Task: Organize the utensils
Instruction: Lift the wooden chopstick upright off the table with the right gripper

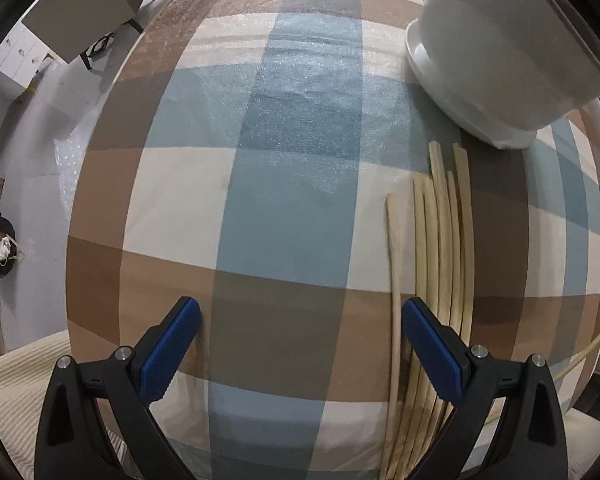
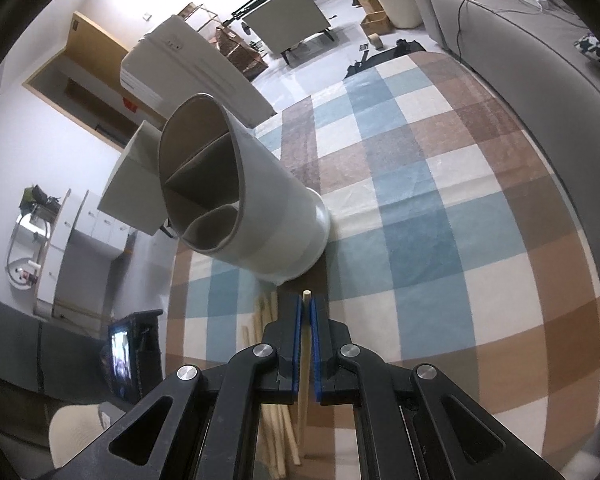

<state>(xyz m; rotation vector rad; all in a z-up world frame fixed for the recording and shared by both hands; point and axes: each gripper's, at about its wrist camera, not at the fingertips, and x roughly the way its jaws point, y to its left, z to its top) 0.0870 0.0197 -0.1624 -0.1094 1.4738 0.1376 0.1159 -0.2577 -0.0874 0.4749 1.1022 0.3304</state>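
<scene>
A bundle of pale wooden chopsticks lies on the checked tablecloth, just right of my left gripper. That gripper points down at the cloth and stands open, nothing between its blue pads. A grey utensil holder with several inner compartments stands on the table; its base shows at the upper right of the left wrist view. My right gripper is shut on a single chopstick, whose tip pokes out just short of the holder's base. More chopsticks lie below it, to the left.
The round table's edge falls away to a grey floor on the left. A grey sofa runs along the table's far right side. A white cabinet and a chair stand behind the holder. A pale cord hangs off the right edge.
</scene>
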